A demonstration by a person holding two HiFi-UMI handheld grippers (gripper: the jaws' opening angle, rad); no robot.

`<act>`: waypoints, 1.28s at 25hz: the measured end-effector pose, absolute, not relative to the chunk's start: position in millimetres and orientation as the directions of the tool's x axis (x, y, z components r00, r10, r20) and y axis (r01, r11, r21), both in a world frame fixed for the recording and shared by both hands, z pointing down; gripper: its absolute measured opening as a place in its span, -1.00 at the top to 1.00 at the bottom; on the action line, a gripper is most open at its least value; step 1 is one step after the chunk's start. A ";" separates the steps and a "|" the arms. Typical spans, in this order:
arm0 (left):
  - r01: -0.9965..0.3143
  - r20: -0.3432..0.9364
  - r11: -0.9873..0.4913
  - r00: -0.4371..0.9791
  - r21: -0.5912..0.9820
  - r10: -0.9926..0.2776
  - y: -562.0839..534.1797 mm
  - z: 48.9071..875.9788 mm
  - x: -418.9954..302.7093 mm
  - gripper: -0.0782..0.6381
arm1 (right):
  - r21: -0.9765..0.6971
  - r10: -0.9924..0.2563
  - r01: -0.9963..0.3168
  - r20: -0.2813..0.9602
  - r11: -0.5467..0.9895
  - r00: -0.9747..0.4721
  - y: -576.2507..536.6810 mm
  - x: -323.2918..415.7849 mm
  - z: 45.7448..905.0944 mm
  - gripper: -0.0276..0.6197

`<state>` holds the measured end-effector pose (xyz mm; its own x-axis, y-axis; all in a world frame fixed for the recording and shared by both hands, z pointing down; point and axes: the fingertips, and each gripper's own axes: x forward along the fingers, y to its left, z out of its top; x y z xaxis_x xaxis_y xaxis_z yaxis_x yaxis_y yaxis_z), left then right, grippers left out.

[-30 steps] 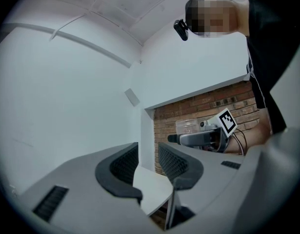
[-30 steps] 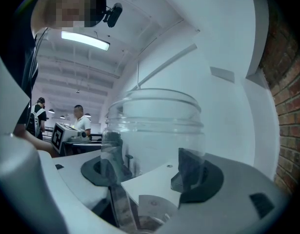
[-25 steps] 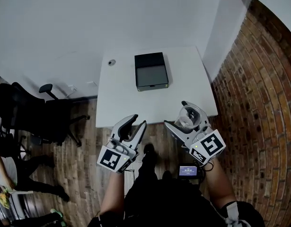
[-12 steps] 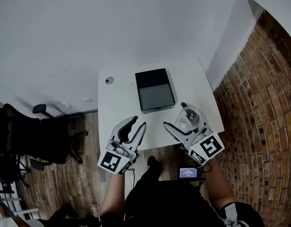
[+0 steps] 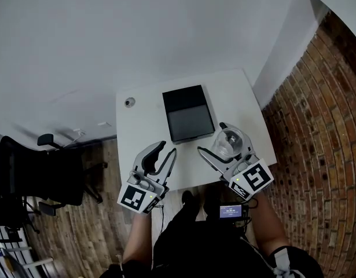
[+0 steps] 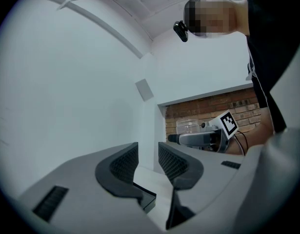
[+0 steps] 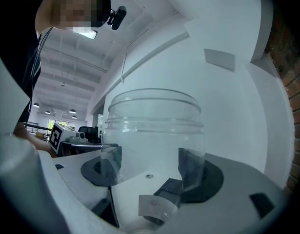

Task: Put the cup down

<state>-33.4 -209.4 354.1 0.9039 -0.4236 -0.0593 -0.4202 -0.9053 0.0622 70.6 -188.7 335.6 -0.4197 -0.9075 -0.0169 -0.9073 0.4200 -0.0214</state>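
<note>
A clear plastic cup (image 5: 228,143) is held upright between the jaws of my right gripper (image 5: 214,138), which is shut on it above the near right part of the white table (image 5: 142,133). In the right gripper view the cup (image 7: 154,130) fills the gap, and both pads of the right gripper (image 7: 150,167) press on its sides. My left gripper (image 5: 168,148) hovers over the table's near edge, open with nothing between its fingers. In the left gripper view the left gripper (image 6: 149,162) shows a narrow empty gap, with the cup (image 6: 188,126) farther off.
A black box (image 5: 188,113) lies in the middle of the table, and a small round object (image 5: 129,102) sits near its far left corner. A brick wall (image 5: 316,126) runs along the right. Black office chairs (image 5: 50,167) stand on the wooden floor to the left.
The table has come nearer in the head view, so both grippers now sit over its near edge instead of the floor. The cup stays gripped in the right gripper.
</note>
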 end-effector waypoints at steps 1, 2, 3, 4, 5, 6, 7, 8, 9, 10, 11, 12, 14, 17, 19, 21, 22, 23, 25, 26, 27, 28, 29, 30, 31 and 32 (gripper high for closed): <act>-0.421 -0.053 -0.905 0.904 0.058 -0.424 -210.2 356.0 -30.4 0.45 | -0.023 -0.906 -0.905 -0.017 0.424 -0.424 -190.2 74.0 336.7 -0.27; -0.422 -0.050 -0.905 0.904 0.057 -0.424 -210.4 357.1 -27.1 0.45 | -0.026 -0.904 -0.903 -0.017 0.428 -0.428 -191.2 77.4 338.2 -0.27; -0.423 -0.054 -0.904 0.903 0.061 -0.426 -210.2 356.9 -23.4 0.45 | -0.028 -0.901 -0.901 -0.015 0.433 -0.433 -191.8 80.9 339.8 -0.27; -0.426 -0.057 -0.902 0.901 0.065 -0.430 -209.7 356.4 -19.9 0.44 | -0.030 -0.898 -0.898 -0.013 0.439 -0.439 -192.5 84.3 341.1 -0.27; -0.433 -0.053 -0.899 0.898 0.062 -0.436 -209.7 357.0 -17.2 0.42 | -0.031 -0.895 -0.895 -0.012 0.446 -0.446 -193.5 87.3 341.6 -0.27; -0.442 -0.046 -0.896 0.895 0.055 -0.444 -210.1 357.8 -14.5 0.42 | -0.030 -0.892 -0.891 -0.013 0.453 -0.453 -195.0 90.2 341.1 -0.27; -0.449 -0.040 -0.892 0.892 0.049 -0.450 -210.7 358.2 -11.6 0.41 | -0.028 -0.888 -0.888 -0.015 0.460 -0.459 -196.5 93.0 340.1 -0.27; -0.454 -0.036 -0.890 0.890 0.048 -0.455 -210.9 358.4 -8.4 0.41 | -0.024 -0.885 -0.885 -0.016 0.466 -0.465 -197.7 96.0 339.3 -0.27; -0.457 -0.034 -0.888 0.888 0.050 -0.459 -210.8 358.6 -5.3 0.40 | -0.021 -0.883 -0.882 -0.016 0.470 -0.470 -198.8 99.2 339.0 -0.27; -0.460 -0.032 -0.887 0.887 0.050 -0.461 -210.7 358.7 -2.5 0.39 | -0.021 -0.881 -0.881 -0.015 0.473 -0.473 -200.1 102.5 339.0 -0.27; -0.462 -0.032 -0.886 0.886 0.047 -0.463 -211.0 358.5 0.0 0.39 | -0.022 -0.880 -0.879 -0.016 0.476 -0.475 -201.8 105.6 339.1 -0.27; -0.464 -0.035 -0.885 0.884 0.043 -0.466 -212.1 357.6 2.1 0.38 | -0.023 -0.879 -0.878 -0.017 0.477 -0.477 -203.9 108.4 339.1 -0.27; -0.467 -0.045 -0.883 0.882 0.039 -0.469 -214.9 354.9 5.5 0.37 | -0.024 -0.877 -0.877 -0.017 0.480 -0.480 -208.8 112.5 339.2 -0.27; -0.470 -0.033 -0.882 0.881 0.034 -0.471 -220.4 357.3 4.7 0.36 | -0.026 -0.875 -0.875 -0.016 0.484 -0.484 -215.9 113.2 340.2 -0.27; -0.480 -0.047 -0.876 0.875 0.054 -0.482 -226.0 353.5 4.7 0.36 | -0.026 -0.873 -0.873 -0.014 0.487 -0.487 -220.1 111.8 341.8 -0.27; -0.486 -0.055 -0.872 0.871 0.065 -0.489 -231.6 352.3 5.0 0.36 | -0.024 -0.872 -0.872 -0.013 0.490 -0.490 -225.6 111.5 343.9 -0.27; -0.487 -0.053 -0.871 0.870 0.066 -0.490 -234.3 353.6 5.1 0.36 | -0.023 -0.872 -0.871 -0.014 0.490 -0.490 -228.9 112.0 345.1 -0.27; -0.487 -0.051 -0.871 0.870 0.068 -0.491 -236.9 355.2 5.2 0.35 | -0.022 -0.872 -0.872 -0.015 0.490 -0.489 -232.3 112.6 346.2 -0.27; -0.488 -0.047 -0.870 0.869 0.072 -0.492 -242.2 357.5 5.1 0.35 | -0.019 -0.872 -0.872 -0.014 0.489 -0.489 -239.6 112.8 348.3 -0.27; -0.489 -0.047 -0.869 0.869 0.073 -0.492 -244.9 358.6 5.0 0.34 | -0.017 -0.872 -0.872 -0.015 0.490 -0.490 -243.3 112.6 349.4 -0.27; -0.489 -0.045 -0.869 0.869 0.074 -0.493 -247.7 360.0 4.9 0.34 | -0.015 -0.872 -0.871 -0.015 0.490 -0.490 -247.3 112.4 350.7 -0.27; -0.489 -0.041 -0.869 0.869 0.074 -0.492 -250.1 362.3 4.4 0.34 | -0.014 -0.871 -0.871 -0.017 0.491 -0.491 -251.4 112.3 352.3 -0.27; -0.487 -0.032 -0.871 0.871 0.071 -0.490 -252.0 365.8 3.7 0.33 | -0.014 -0.871 -0.871 -0.017 0.491 -0.491 -255.7 112.4 354.2 -0.27; -0.483 -0.022 -0.873 0.874 0.067 -0.485 -253.6 369.7 3.0 0.33 | -0.013 -0.871 -0.871 -0.018 0.491 -0.490 -260.2 112.7 356.1 -0.27; -0.481 -0.016 -0.874 0.876 0.065 -0.483 -255.5 372.5 2.9 0.33 | -0.013 -0.872 -0.872 -0.017 0.490 -0.490 -264.7 113.3 357.9 -0.27; -0.482 -0.016 -0.873 0.875 0.068 -0.484 -258.0 373.7 3.4 0.32 | -0.012 -0.872 -0.872 -0.017 0.489 -0.489 -269.4 114.1 359.8 -0.27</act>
<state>3.4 -258.0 373.7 0.8747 -0.4844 -0.0161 -0.4824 -0.8733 0.0680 114.1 -269.4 359.8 -0.4886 -0.8724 -0.0173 -0.8723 0.4888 -0.0122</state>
